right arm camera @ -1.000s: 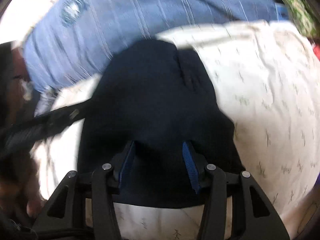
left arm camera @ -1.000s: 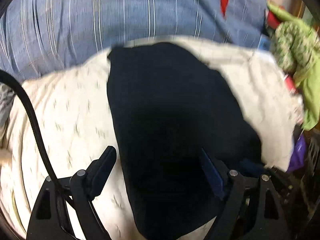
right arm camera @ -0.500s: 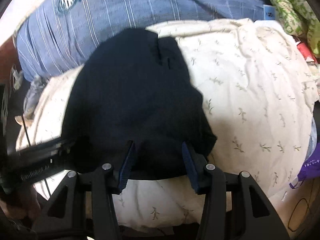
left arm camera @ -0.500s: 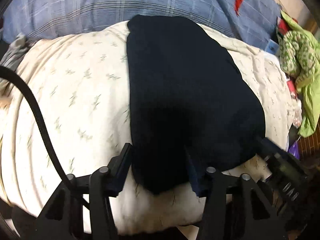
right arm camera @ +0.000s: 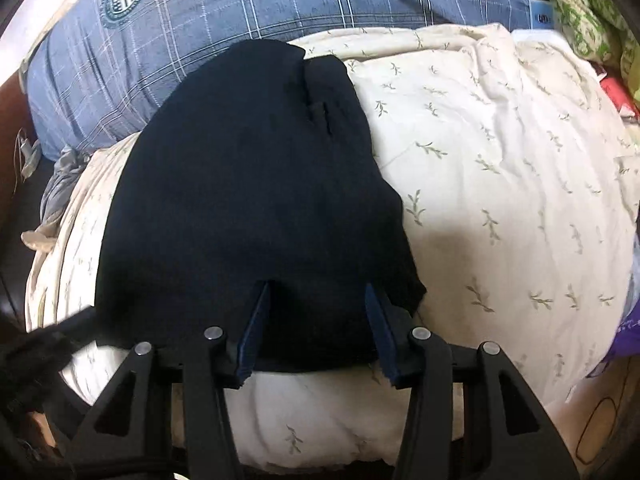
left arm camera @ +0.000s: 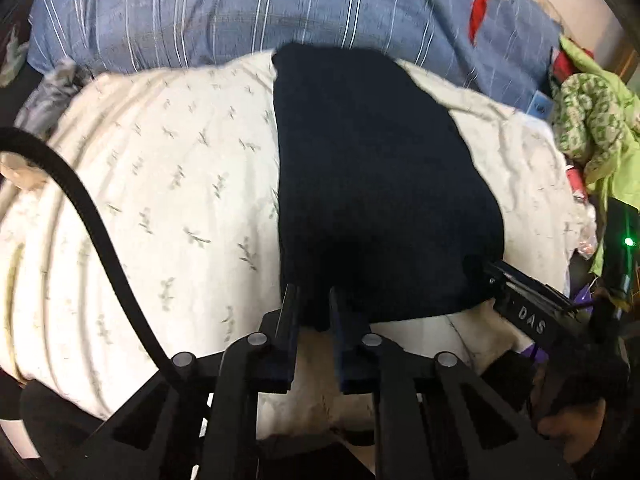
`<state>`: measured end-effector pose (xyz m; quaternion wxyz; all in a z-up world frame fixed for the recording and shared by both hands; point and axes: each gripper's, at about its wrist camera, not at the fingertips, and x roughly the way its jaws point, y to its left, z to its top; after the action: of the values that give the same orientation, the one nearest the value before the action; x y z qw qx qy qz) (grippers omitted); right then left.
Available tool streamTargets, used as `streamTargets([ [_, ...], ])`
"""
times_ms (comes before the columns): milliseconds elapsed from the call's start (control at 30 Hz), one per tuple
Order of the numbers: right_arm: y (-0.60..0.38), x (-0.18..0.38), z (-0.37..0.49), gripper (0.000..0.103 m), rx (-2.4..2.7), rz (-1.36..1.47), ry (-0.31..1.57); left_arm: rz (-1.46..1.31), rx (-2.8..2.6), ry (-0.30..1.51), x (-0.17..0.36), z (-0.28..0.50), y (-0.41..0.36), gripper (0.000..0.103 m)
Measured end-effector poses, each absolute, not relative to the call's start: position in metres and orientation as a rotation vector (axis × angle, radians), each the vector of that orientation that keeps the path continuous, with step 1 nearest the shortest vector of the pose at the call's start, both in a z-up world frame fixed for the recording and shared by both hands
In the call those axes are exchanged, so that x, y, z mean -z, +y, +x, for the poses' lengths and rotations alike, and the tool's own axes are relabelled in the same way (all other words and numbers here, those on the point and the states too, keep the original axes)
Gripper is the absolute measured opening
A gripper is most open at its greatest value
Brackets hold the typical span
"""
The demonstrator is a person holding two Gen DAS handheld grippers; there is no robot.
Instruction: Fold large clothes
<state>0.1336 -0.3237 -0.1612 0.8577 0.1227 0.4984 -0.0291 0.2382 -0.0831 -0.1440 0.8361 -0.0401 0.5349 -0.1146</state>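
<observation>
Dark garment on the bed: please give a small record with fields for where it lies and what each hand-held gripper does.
garment: dark navy garment, lying flat
support: cream leaf-print quilt
behind: blue striped pillow
left hand-held gripper: jaws nearly shut on the garment's near left corner
right hand-held gripper: jaws open, astride the garment's near edge
right side: green patterned cloth

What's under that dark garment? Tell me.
The dark garment lies on a cream leaf-print comforter, which shows on both sides and along its near edge. The part directly beneath is covered, so anything else there cannot be seen.
</observation>
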Motion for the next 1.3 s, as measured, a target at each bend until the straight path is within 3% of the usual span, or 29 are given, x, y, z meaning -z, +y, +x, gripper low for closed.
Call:
streamTargets([
  [133,-0.326,0.135,0.140,0.051,0.037,0.315,0.958,-0.102,0.335,1.114,0.135,0.236,-0.096,0.011],
  [300,-0.320,0.142,0.170,0.051,-0.006,0.314,0.958,-0.129,0.391,1.121,0.149,0.246,-0.111,0.010],
  [433,-0.331,0.172,0.178,0.050,-0.010,0.306,1.034,-0.202,0.375,1.299,0.198,0.260,-0.106,0.000],
  [533,-0.336,0.171,0.169,0.049,0.015,0.266,1.047,-0.183,0.293,1.384,0.221,0.248,-0.096,0.000],
  [767,-0.361,0.143,0.161,0.053,0.042,0.378,0.956,-0.095,0.300,1.211,0.173,0.243,-0.099,0.000],
  [1100,-0.333,0.122,0.152,0.054,0.057,0.267,0.944,0.014,0.256,1.171,0.148,0.241,-0.117,0.000],
  [1167,-0.325,0.114,0.147,0.061,0.080,0.225,0.943,0.037,0.244,1.161,0.143,0.234,-0.114,0.000],
  [1300,-0.311,0.102,0.134,0.065,0.078,0.204,0.920,0.068,0.210,1.101,0.127,0.213,-0.106,0.011],
])
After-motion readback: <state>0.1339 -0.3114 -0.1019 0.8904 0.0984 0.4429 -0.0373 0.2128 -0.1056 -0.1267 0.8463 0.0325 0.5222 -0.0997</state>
